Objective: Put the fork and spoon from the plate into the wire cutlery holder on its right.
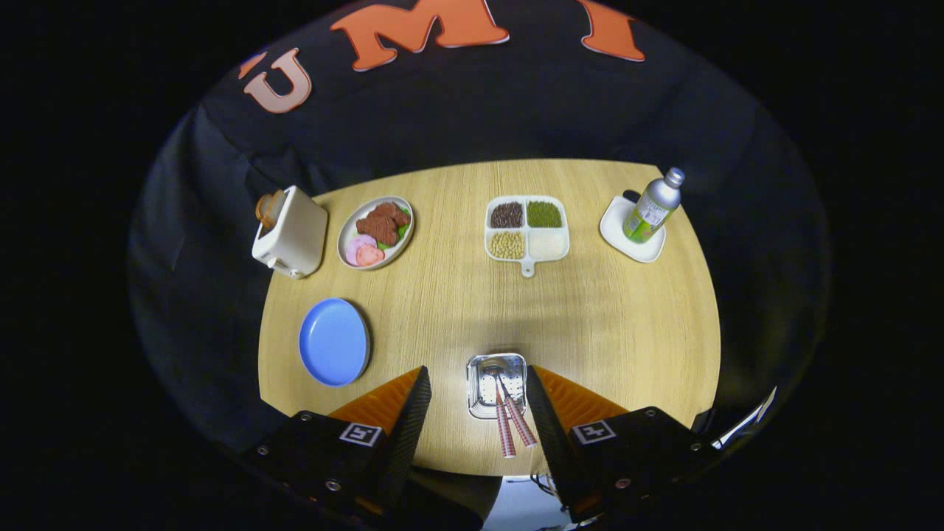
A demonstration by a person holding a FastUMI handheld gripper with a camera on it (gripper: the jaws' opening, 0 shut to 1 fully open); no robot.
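Striped red-white handles of fork [521, 422] and spoon [503, 428] poke from silvery wire holder [496, 385] | it sits between my spread fingers [408, 413], nothing gripped | blue plate [333, 341] left | bottle [653, 206] label unreadable

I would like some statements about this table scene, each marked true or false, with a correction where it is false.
1. The blue plate carries a fork and a spoon. False: it is bare; two red-patterned handles stick out of the wire cutlery holder.
2. The gripper is open, its fingers on either side of the holder. True.
3. The bottle lies flat on the wooden table. False: it stands on a white dish.
4. The divided tray has four filled compartments. True.
5. The toaster stands beside a plate of food. True.
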